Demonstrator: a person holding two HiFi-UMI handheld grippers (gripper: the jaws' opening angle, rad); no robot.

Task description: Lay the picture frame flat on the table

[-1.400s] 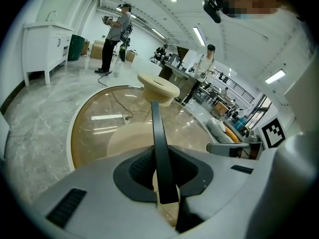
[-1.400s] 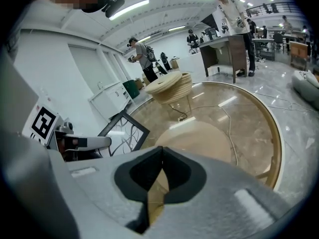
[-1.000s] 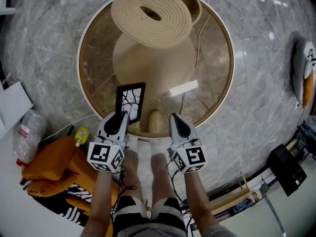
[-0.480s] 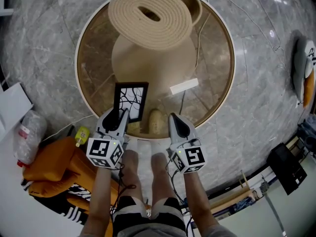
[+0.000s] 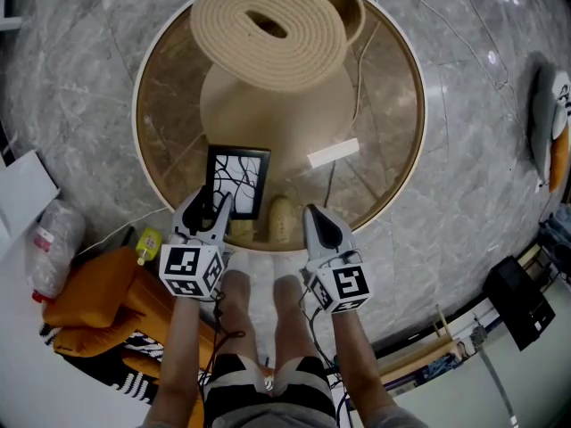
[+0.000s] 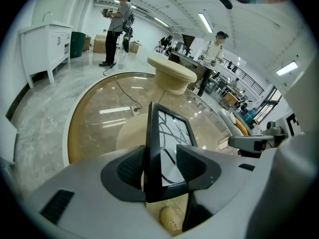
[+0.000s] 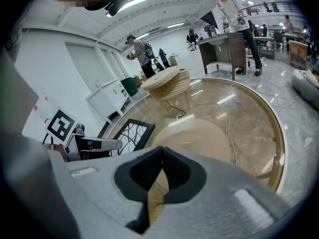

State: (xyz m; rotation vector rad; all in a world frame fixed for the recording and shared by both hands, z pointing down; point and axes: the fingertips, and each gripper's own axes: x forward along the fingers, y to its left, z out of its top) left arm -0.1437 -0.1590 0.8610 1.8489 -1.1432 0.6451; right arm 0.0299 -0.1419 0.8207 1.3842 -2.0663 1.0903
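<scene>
Frame (image 5: 237,181): one, black, with a white branch print, lower left of centre on the one round glass counter (image 5: 169,105). One beige coil (image 5: 268,27) sits at top centre. The left gripper (image 5: 211,205) jaws are opening, with the frame's lower edge between them. The right gripper (image 5: 314,214) jaws are clenched on nothing.

From my feed, everything sits on one round table (image 5: 388,123): a clear glass top ringed by a cream rim, with a broad beige base (image 5: 268,119) showing through the glass at the centre. On the far side a big beige coil (image 5: 268,29) takes up much of the top, and a beige bowl (image 5: 346,3) sits just behind it to the right. A thin cable (image 5: 358,83) trails over the glass right of the coil. At the near left, the black picture frame (image 5: 237,181) rests on the glass, face turned up towards me; I cannot tell whether it lies fully flat.
</scene>
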